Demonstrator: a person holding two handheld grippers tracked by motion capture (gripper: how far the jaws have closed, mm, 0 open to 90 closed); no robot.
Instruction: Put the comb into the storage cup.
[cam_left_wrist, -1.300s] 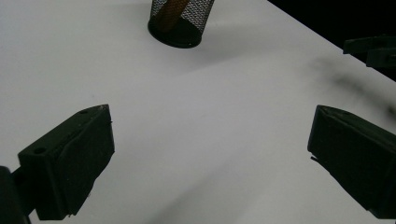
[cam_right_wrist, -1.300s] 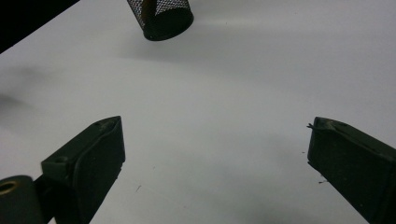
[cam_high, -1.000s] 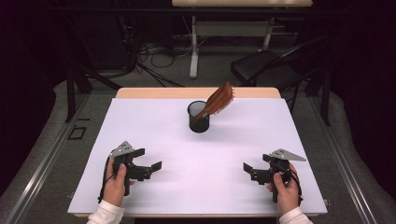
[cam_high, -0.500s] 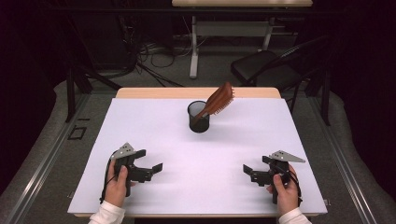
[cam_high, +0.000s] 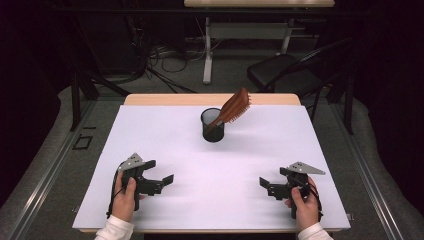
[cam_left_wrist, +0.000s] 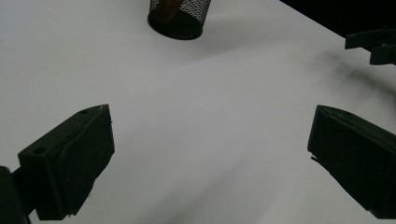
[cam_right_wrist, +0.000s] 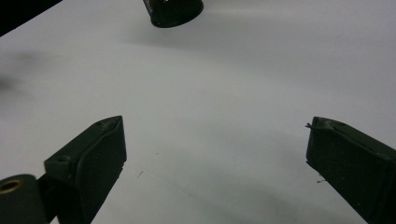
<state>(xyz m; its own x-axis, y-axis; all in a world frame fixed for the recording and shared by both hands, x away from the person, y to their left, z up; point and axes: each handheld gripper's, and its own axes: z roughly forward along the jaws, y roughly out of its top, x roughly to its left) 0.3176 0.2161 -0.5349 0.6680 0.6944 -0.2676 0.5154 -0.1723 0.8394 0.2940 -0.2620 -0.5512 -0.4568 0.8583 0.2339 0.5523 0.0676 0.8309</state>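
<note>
Left gripper (cam_high: 161, 176) rests near the table's (cam_high: 165, 135) front edge, jaws wide, empty; mid-table stands a mesh cup (cam_high: 213, 125) holding a tilted brown hairbrush (cam_high: 234, 106) (no readable writing); right gripper (cam_high: 268, 184) likewise spread wide, empty

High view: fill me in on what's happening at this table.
A person sits at a white table with tongs in each hand. The left tongs and right tongs are both open near the front edge, holding nothing. Farther back, in the middle, a black mesh cup stands upright with a brown hairbrush leaning out of it to the right. Neither tongs touches the cup or brush.
</note>
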